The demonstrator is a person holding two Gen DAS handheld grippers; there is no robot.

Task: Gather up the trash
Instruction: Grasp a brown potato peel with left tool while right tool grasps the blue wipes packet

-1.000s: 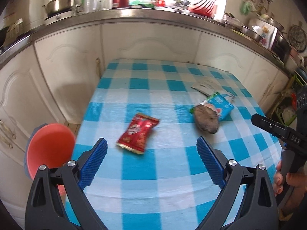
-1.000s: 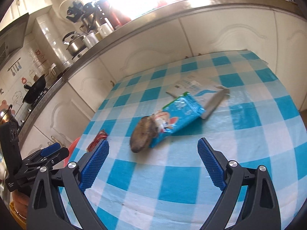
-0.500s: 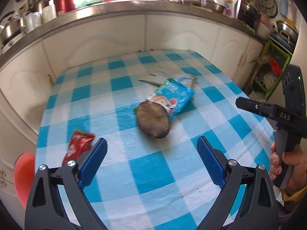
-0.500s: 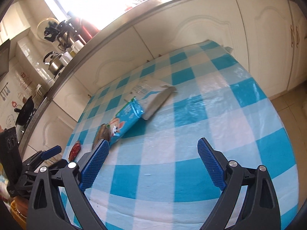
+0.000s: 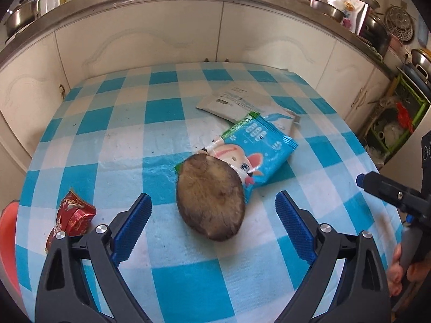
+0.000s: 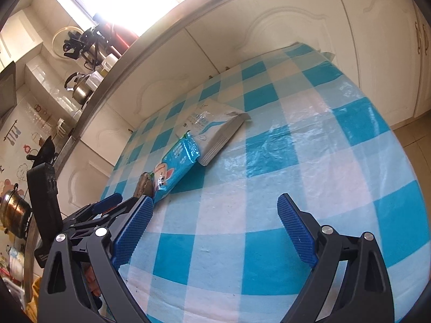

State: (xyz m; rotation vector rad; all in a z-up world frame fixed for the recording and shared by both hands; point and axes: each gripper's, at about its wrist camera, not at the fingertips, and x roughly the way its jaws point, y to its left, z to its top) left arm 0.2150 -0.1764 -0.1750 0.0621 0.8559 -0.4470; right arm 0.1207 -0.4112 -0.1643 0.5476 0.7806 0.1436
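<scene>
While both tongs are held wide apart with nothing between the blue pads, the trash is seen lying loose on the checked worktop [image 5: 167, 280]. The left tongs [image 5: 212, 223] are hung just over the near part of the worktop, and a brown, roundish peel-like scrap [image 5: 210, 199] is framed right between the two pads, though no contact is made. That scrap is laid partly over the near end of a blue snack wrapper [image 5: 256, 145], which in turn is overlapped onto a white packet [image 5: 237, 102] further toward the far right corner. A crumpled red wrapper [image 5: 72, 218] is found at the near left edge, well apart from the rest, with a red-orange round thing [image 5: 6, 242] seen just past that edge. The right tongs [image 6: 215, 231] are kept over the near right side of the worktop, aimed at bare cloth; the blue wrapper is seen off to their left.
</scene>
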